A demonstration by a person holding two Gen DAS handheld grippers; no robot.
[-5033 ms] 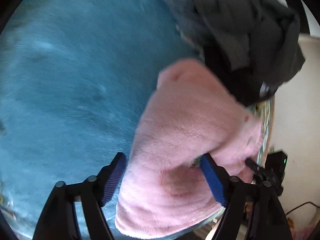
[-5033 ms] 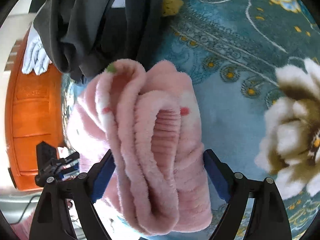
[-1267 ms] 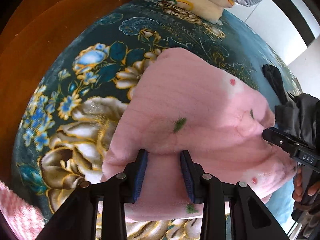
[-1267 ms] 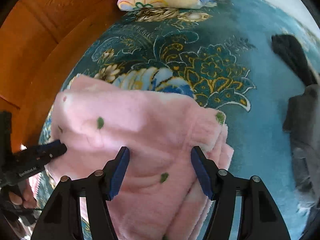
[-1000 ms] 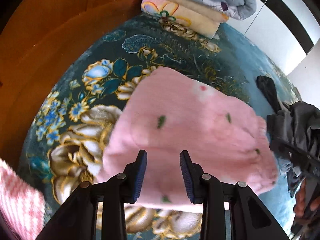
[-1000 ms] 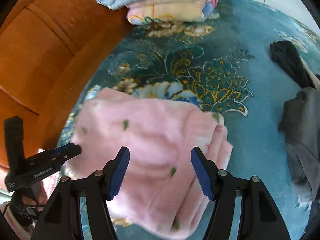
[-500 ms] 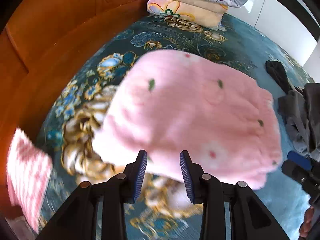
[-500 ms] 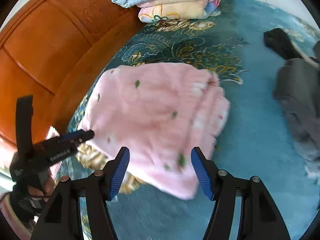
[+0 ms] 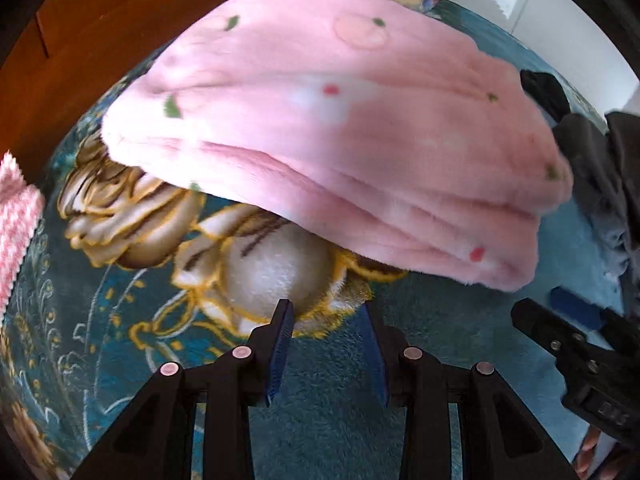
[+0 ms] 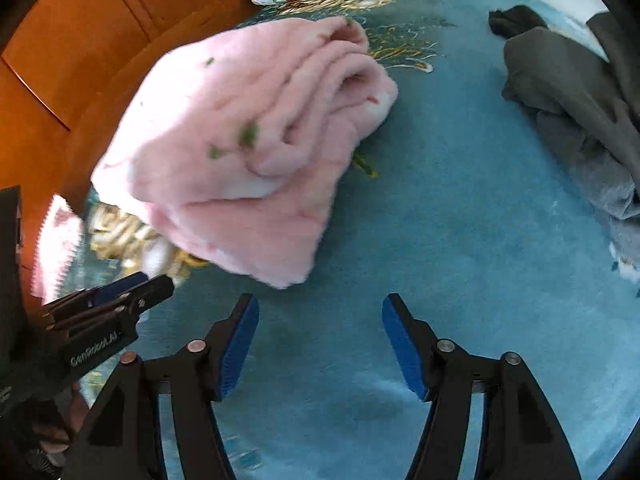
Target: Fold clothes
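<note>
the folded pink garment [image 10: 240, 148] lies in the upper half of both frames on the teal blanket [image 10: 460, 220], while left gripper [image 9: 326, 344] and right gripper [image 10: 320, 344] jaws are opening, empty.

pink garment [image 10: 240, 140] motion-blurred, striped cloth [image 9: 16, 216] cut off at edge
</note>
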